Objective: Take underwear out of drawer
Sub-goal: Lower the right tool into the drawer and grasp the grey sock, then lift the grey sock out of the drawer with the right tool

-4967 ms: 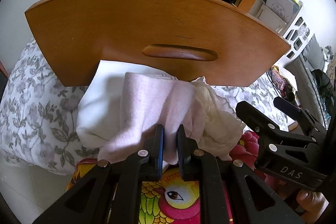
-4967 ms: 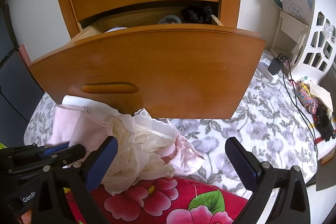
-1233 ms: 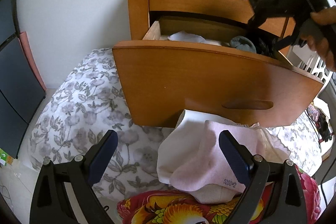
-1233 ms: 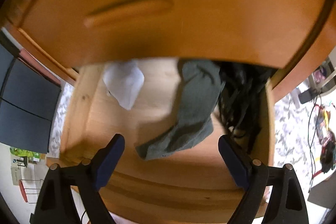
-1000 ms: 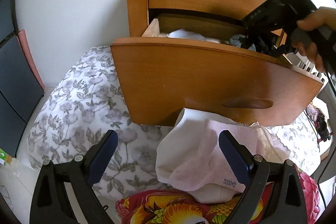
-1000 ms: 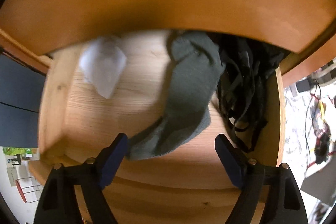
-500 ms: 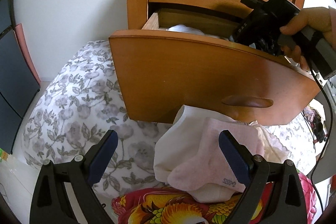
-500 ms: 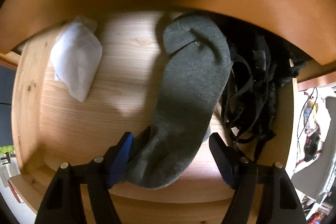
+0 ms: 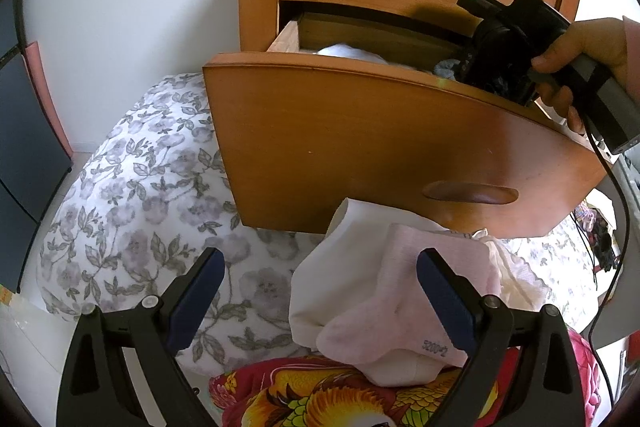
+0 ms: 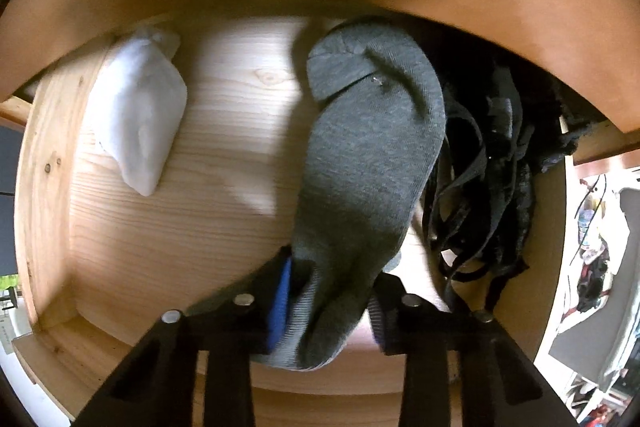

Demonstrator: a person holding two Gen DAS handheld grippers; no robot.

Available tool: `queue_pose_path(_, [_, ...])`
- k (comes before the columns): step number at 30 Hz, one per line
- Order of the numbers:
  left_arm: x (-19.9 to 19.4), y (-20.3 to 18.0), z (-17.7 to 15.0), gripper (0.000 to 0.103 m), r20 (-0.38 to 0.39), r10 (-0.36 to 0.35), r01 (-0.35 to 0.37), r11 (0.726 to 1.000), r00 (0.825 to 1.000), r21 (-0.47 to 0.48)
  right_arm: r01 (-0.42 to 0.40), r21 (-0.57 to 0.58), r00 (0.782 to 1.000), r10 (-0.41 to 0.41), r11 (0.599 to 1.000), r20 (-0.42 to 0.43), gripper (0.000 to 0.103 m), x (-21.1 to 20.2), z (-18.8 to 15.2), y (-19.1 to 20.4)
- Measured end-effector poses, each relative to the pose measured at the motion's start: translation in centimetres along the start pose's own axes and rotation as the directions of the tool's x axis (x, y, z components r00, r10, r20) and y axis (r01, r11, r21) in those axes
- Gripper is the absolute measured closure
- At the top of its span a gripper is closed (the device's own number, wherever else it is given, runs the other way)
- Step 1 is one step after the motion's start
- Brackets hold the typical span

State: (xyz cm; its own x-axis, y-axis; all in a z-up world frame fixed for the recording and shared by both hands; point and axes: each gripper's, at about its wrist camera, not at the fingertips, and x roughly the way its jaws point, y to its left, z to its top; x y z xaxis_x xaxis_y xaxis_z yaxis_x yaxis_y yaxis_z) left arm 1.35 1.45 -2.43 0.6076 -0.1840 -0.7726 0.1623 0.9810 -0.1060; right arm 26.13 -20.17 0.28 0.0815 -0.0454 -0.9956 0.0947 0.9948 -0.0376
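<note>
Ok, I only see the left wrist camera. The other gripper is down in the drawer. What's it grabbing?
Observer: The right gripper is closing its jaws on the cuff end of a grey sock.
Operator: Is anything else in there?
Observer: A white bundle lies on the left of the drawer floor, apart from the sock.
Operator: And the other side?
Observer: A tangle of black straps sits right beside the sock.

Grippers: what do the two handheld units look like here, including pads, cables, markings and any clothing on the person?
Both grippers, left and right, have black angular fingers with silver screws and blue pads. The right one carries a green light, a grey handle and a black cable. A pink sleeve shows.
</note>
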Motion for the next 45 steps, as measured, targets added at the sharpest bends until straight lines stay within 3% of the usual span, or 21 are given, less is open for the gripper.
queue_pose_path(10, [0.0,0.0,0.0,0.006,-0.002,0.002,-0.002,1.0,1.0,0.002,-0.014,-0.015,0.996,0.016,1.0,0.093,0.088,-2.6,-1.9,-1.4])
queue_pose_path(17, [0.0,-0.1,-0.1,0.006,-0.003,0.008,-0.008,1.0,1.0,0.006,-0.025,-0.025,0.99,0.028,0.999,0.137,0.09,-4.8,-3.4,-2.5])
queue_pose_path(26, [-0.2,-0.2,-0.2,0.006,-0.002,0.023,-0.023,1.0,1.0,0.012,-0.105,-0.029,0.972,0.109,0.994,0.209,0.091,-9.0,-5.9,-4.1])
queue_pose_path(39, [-0.3,-0.5,-0.3,0.006,0.005,0.064,-0.065,0.997,0.998,0.03,-0.21,-0.052,0.904,0.214,0.976,0.37,0.091,-16.7,-9.0,-6.3])
queue_pose_path(45, [-0.3,-0.5,-0.3,0.006,0.005,0.076,-0.076,0.997,0.997,0.03,-0.235,-0.073,0.857,0.242,0.969,0.454,0.091,-20.9,-10.5,-6.5])
